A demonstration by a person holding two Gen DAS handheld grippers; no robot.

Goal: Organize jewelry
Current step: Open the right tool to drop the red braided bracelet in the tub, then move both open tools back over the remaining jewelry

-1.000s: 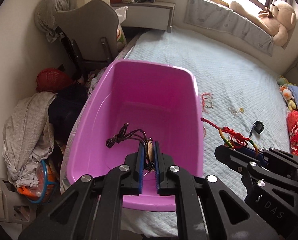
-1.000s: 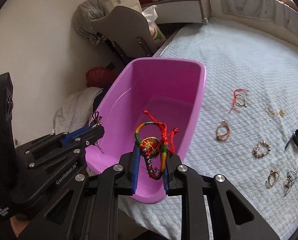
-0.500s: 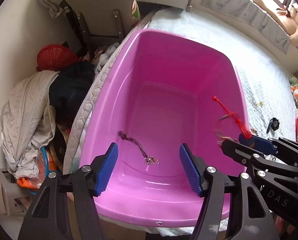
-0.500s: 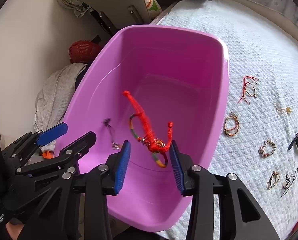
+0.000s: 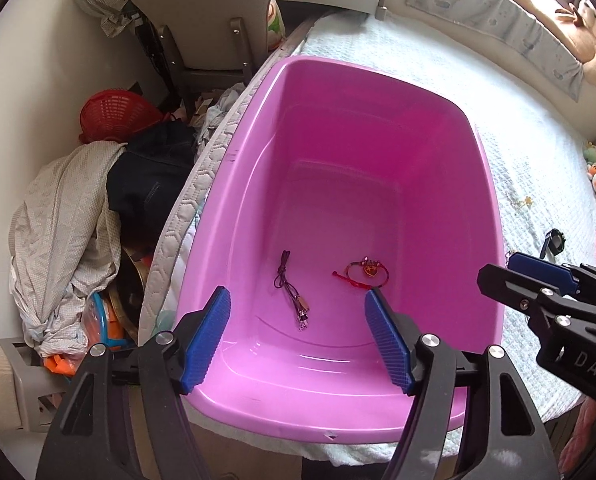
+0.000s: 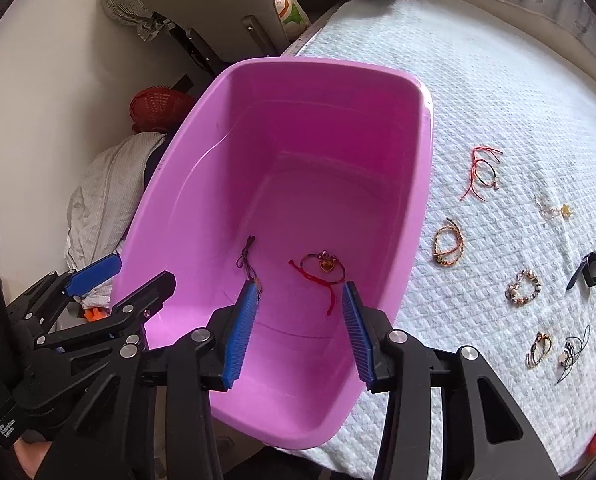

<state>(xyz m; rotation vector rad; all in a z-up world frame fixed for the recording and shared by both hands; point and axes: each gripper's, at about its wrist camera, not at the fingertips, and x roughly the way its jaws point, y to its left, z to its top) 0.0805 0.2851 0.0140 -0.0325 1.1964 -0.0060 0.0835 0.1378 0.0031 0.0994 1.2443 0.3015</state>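
Two pieces of jewelry lie on the floor of the pink tub (image 6: 425,128): a dark cord necklace (image 5: 292,294) and, just beside it, a red string bracelet (image 6: 321,270) with a small pendant. Both grippers hang above the tub with nothing in them; the left gripper (image 5: 298,338) has its jaws spread wide, and the right gripper (image 6: 298,324) is released as well. More pieces wait on the white bed cover (image 6: 497,92) to the right of the tub, among them a beaded bracelet (image 6: 523,287) and a brown cord bracelet (image 6: 449,242). I judge that these things are very light, soft and limp, so they will hang and swing when lifted. A bead or a knot probably gives the pads a safer hold than thin cord.
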